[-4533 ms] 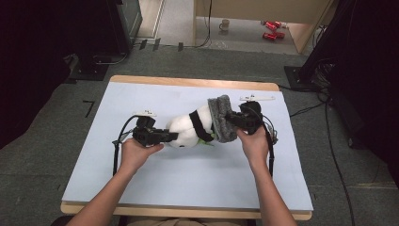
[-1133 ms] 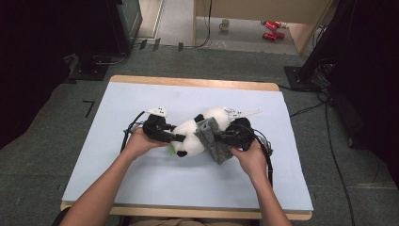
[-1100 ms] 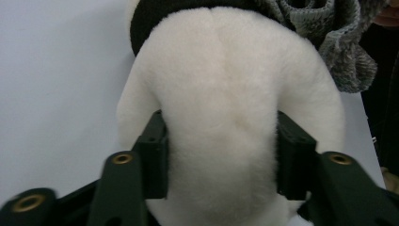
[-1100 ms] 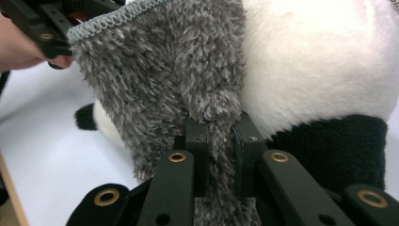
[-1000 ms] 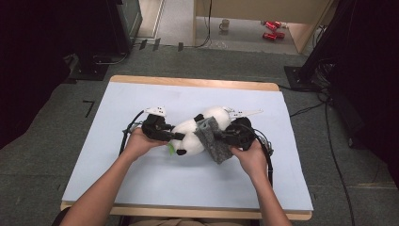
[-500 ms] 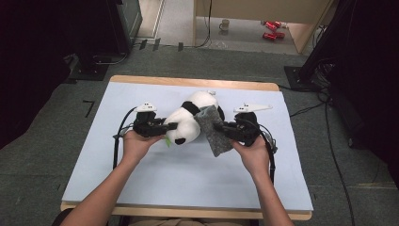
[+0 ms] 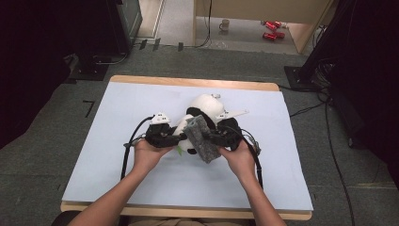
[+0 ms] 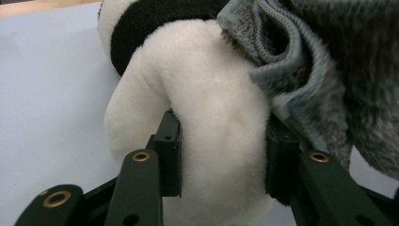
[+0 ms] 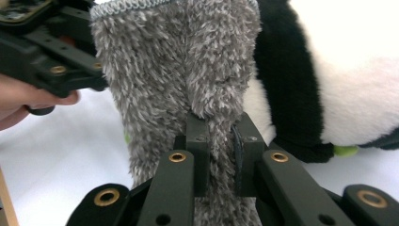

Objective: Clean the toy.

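A black-and-white panda plush [image 7: 204, 106] lies mid-table with its head toward the far edge. In the left gripper view my left gripper [image 8: 221, 127] has its pads on both sides of a white limb of the panda [image 8: 207, 70]; its jaws have just been opening a little, with the plush still squeezed between them. My right gripper [image 9: 221, 127] is shut on a fold of a grey fuzzy cloth [image 9: 179, 61], which stands up against the panda's body [image 9: 348, 70]. From above, the left gripper [image 7: 176, 139] and the right gripper [image 7: 211, 137] meet at the cloth [image 7: 202, 139].
A pale blue sheet [image 7: 117, 155] covers the wooden table, with free room to the left, right and near side. Black cables [image 7: 129, 146] trail from both grippers. Beyond the table are a mug [image 7: 226, 23], red cans [image 7: 270, 29] and dark equipment [image 7: 61, 42].
The grey cloth, earlier over the panda's head at the right, is now off it and in front of the body. The panda has swung head-away. Both hands drew closer together.
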### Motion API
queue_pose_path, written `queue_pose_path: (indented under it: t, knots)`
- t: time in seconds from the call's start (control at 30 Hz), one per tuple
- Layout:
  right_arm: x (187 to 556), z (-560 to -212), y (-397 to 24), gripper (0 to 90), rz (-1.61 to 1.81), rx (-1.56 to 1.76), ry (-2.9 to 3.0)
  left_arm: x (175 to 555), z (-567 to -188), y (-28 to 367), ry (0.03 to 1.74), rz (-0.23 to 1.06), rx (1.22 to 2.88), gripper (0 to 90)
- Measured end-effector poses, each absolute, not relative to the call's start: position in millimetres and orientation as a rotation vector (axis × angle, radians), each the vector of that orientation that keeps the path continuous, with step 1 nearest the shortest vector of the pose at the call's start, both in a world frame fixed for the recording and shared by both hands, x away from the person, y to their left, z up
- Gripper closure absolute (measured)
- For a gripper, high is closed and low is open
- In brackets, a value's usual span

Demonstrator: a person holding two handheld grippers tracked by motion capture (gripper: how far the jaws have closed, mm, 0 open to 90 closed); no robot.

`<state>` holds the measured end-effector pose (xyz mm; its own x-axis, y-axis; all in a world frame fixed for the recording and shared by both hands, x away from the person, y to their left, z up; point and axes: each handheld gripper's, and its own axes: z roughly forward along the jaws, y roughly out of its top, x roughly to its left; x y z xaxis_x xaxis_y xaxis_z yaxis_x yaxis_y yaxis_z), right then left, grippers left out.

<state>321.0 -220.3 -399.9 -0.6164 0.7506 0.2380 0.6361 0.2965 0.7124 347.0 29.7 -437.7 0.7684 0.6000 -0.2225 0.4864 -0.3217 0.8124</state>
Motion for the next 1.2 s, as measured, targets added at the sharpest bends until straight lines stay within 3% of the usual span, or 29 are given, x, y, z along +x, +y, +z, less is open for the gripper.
queue_pose_path:
  t: [0.27, 0.53, 0.7, 0.83, 0.93, 1.03, 1.07, 1.2]
  knots:
    - [325, -404, -226, 81.1, 1.190, 1.328, 2.399, 348, -433, 34, 0.752, 0.156, 1.996, 33.3]
    - [327, -407, -230, 81.1, 1.171, 1.352, 2.401, 366, -421, 69, 0.695, 0.042, 1.932, 36.6]
    - [327, -407, -230, 81.1, 1.175, 1.352, 2.403, 378, -430, 73, 0.705, -0.010, 1.972, 33.9]
    - [328, -408, -230, 81.2, 1.155, 1.353, 2.406, 392, -451, 65, 0.700, -0.154, 1.961, 26.9]
    - [328, -408, -231, 81.2, 1.142, 1.360, 2.408, 393, -458, 61, 0.685, -0.188, 1.961, 24.7]
    - [329, -410, -232, 81.3, 1.140, 1.364, 2.404, 392, -458, 59, 0.693, -0.188, 1.963, 29.9]
    - [329, -410, -231, 81.4, 1.138, 1.361, 2.405, 391, -458, 58, 0.703, -0.187, 1.977, 43.2]
    - [328, -408, -230, 81.4, 1.137, 1.353, 2.415, 387, -452, 56, 0.724, -0.149, 2.010, 64.1]
